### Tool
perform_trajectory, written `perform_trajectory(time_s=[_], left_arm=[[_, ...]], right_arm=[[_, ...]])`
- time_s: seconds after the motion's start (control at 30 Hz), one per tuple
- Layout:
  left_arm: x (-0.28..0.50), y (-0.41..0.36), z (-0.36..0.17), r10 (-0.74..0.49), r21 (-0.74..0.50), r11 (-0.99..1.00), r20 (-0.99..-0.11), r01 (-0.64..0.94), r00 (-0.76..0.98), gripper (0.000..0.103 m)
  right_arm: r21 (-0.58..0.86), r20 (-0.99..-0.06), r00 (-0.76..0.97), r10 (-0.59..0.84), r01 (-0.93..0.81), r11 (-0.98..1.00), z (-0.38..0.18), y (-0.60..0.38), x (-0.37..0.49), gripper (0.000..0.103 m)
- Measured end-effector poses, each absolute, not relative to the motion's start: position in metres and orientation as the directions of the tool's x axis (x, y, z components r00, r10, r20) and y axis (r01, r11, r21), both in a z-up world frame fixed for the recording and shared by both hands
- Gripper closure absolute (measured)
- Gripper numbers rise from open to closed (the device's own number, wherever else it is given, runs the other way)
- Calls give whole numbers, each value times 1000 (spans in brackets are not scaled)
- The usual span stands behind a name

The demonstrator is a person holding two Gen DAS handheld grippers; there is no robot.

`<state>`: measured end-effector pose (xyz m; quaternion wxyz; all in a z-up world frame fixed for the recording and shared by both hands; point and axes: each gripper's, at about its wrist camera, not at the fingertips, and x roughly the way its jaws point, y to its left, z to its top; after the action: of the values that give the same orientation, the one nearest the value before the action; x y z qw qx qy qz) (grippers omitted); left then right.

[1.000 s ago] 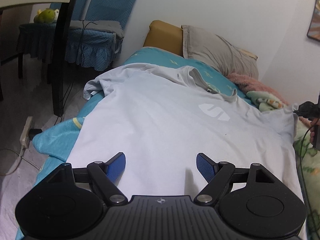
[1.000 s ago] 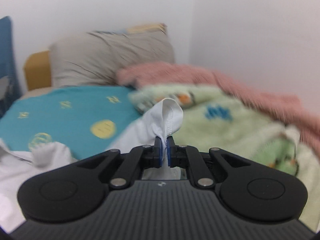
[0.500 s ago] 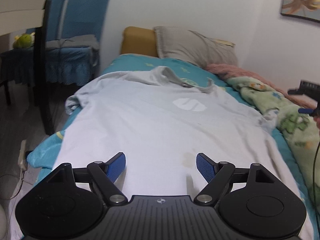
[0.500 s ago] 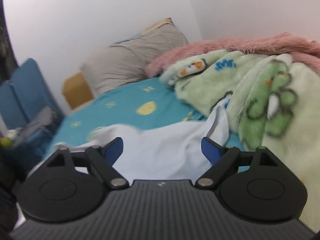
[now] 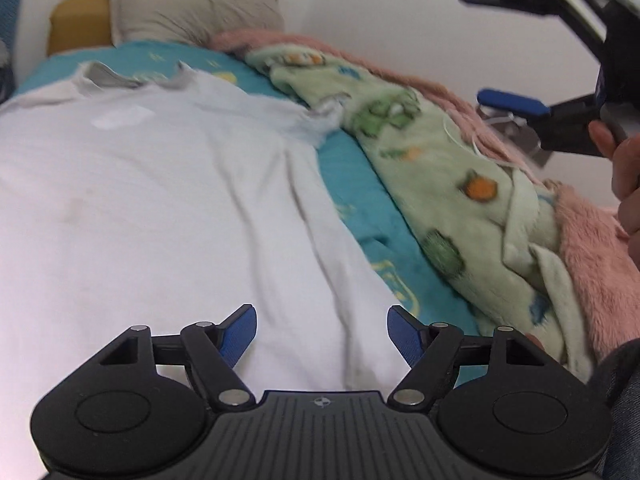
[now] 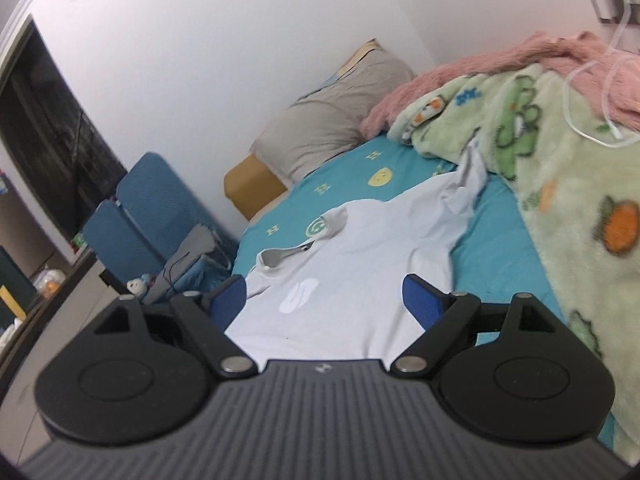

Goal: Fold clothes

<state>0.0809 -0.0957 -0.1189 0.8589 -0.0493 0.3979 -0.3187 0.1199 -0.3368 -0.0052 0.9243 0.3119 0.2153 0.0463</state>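
Two tools — left tool (image 5: pixel 321 334), right tool (image 6: pixel 324 300) — gape wide, empty, above the T-shirt (image 5: pixel 160 208).

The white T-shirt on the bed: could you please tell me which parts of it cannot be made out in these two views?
- T-shirt hem: left wrist view, hidden behind the left gripper.
- Far-left sleeve: cut off by that view's left edge.
- Sleeve by the green blanket: motion-blurred.
- Hem, right wrist view: hidden behind the right gripper.
- Chest logo: too small to read.
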Motion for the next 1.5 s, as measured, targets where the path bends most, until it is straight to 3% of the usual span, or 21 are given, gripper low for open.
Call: perform_trajectory(time_s=[0.13, 0.2, 0.33, 0.4, 0.47, 0.7, 0.83, 0.93, 0.97, 1.03, 1.1, 1.3, 1.5], left_arm=[[82, -127, -136, -587, -355, 778, -704, 519, 399, 46], [81, -140, -141, -587, -353, 767, -723, 536, 363, 59], [74, -163, -146, -561, -295, 757, -750, 583, 349, 71], [73, -166, -147, -546, -276, 763, -760, 585, 353, 89], [72, -166, -145, -548, -278, 763, -757, 584, 356, 99], [78, -181, -121, -664, -433, 700, -688, 568, 294, 100], [86, -217, -132, -665, -452, 681, -712, 576, 226, 100], [88, -229, -141, -664, -467, 672, -724, 575, 187, 99], [87, -231, -145, -664, -472, 669, -727, 573, 176, 93], [87, -227, -148, -666, -482, 671, -725, 563, 174, 75], [86, -212, -141, -641, -441, 702, -734, 560, 225, 42], [89, -144, -116, -552, -330, 799, -734, 503, 396, 27], [91, -81, -91, -437, -232, 893, -645, 385, 627, 19]], right_arm=[[684, -321, 919, 230, 58, 727, -14, -361, 106, 16], [693, -313, 924, 221, 63, 718, -17, -371, 104, 16], [674, -327, 927, 186, 91, 733, -23, -384, 104, 16], [680, -333, 923, 194, 92, 728, -27, -389, 106, 15], [689, -336, 920, 203, 93, 718, -32, -394, 107, 15], [690, -310, 930, 198, 77, 719, -34, -396, 108, 15], [702, -295, 934, 199, 71, 709, -36, -401, 108, 15], [711, -299, 934, 196, 81, 699, -40, -406, 108, 15], [714, -302, 933, 195, 86, 695, -41, -408, 108, 15], [725, -303, 932, 201, 89, 683, -45, -413, 109, 15], [751, -300, 930, 213, 92, 654, -52, -420, 112, 15], [738, -343, 914, 216, 120, 664, -58, -416, 127, 14], [659, -373, 907, 197, 109, 744, -47, -394, 136, 14]])
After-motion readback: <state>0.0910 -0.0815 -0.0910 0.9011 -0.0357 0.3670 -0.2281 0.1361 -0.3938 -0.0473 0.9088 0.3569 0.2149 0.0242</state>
